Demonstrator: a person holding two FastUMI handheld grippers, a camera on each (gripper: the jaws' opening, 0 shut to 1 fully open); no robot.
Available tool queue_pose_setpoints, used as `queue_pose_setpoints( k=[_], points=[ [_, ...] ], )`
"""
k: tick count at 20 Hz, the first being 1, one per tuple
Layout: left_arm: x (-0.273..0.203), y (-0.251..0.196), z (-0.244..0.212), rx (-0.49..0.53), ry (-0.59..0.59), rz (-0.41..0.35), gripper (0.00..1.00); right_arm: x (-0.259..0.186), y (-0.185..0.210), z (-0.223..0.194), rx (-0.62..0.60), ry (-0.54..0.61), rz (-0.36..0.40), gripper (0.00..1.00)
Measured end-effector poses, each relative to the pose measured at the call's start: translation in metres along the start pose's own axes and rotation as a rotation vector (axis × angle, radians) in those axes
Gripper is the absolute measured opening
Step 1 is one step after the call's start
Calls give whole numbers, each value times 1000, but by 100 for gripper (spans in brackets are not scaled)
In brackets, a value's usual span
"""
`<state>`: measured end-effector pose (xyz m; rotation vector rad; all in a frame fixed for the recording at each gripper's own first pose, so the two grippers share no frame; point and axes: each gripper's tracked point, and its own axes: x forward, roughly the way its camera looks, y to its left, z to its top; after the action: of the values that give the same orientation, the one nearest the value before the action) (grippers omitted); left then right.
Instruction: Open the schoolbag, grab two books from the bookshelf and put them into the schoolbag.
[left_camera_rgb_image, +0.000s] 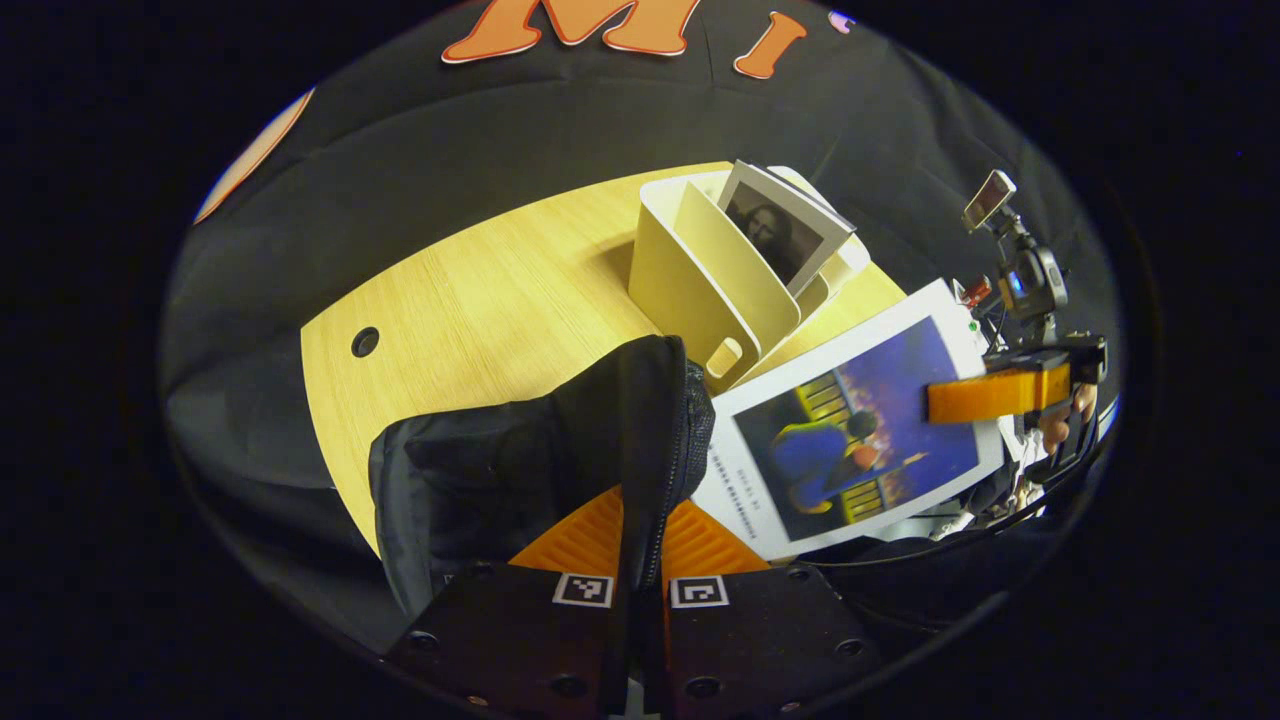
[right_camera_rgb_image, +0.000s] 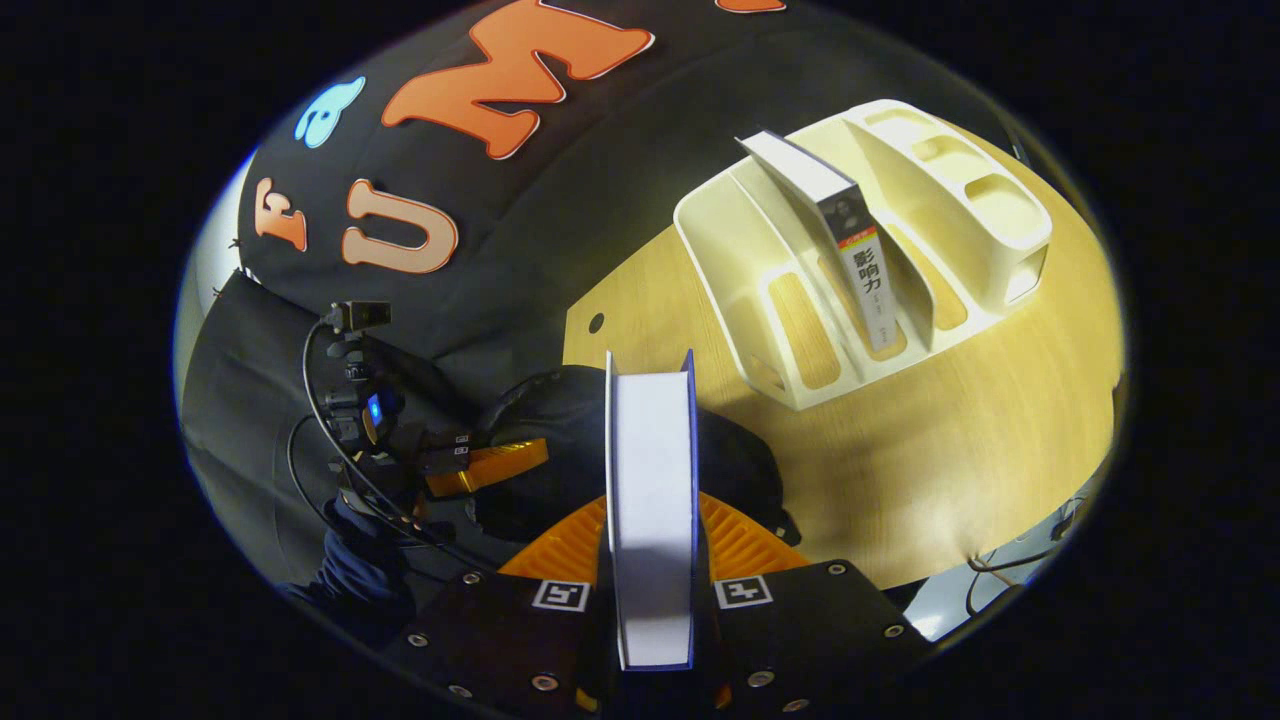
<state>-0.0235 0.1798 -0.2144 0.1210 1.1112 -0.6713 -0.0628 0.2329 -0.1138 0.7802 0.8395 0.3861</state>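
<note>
Right gripper (right_camera_rgb_image: 652, 560) clamps a book (right_camera_rgb_image: 652, 470) edge-up; left gripper (left_camera_rgb_image: 640, 545) pinches the schoolbag (left_camera_rgb_image: 530, 450).

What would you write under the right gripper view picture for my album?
The right gripper holds a book above the black schoolbag; another book waits in the bookshelf.
</note>
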Motion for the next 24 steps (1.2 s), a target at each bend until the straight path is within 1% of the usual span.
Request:
queue_pose_setpoints(
  k=[5, 8, 12, 15, 17, 20, 21, 22, 23, 24],
  points=[
    [-2, -4, 5, -26, -34, 6, 7, 47, 7, -12, 42, -28, 75, 31],
    [-2, -8, 7, -45, -54, 3, 7, 75, 7, -16, 59, -55, 84, 31],
    [-4, -9, 7, -73, -80, -8, 7, 112, 13, -26, 124, -57, 109, 31],
    [-4, -13, 5, -87, -92, -21, 7, 139, 18, -35, 145, -59, 115, 31],
    [-4, -14, 7, -92, -103, -26, 7, 150, 20, -41, 161, -61, 125, 31],
    [-4, -18, 6, -109, -112, -36, 7, 171, 25, -39, 219, -75, 153, 31],
    [-3, -16, 7, -113, -115, -38, 7, 177, 26, -40, 226, -79, 158, 39],
    [-3, -16, 7, -122, -117, -40, 7, 182, 28, -41, 224, -75, 164, 31],
    [-2, -15, 7, -127, -119, -40, 7, 185, 28, -43, 230, -73, 169, 30],
    [-2, -15, 6, -132, -117, -41, 7, 186, 27, -43, 236, -61, 162, 32]
  ],
)
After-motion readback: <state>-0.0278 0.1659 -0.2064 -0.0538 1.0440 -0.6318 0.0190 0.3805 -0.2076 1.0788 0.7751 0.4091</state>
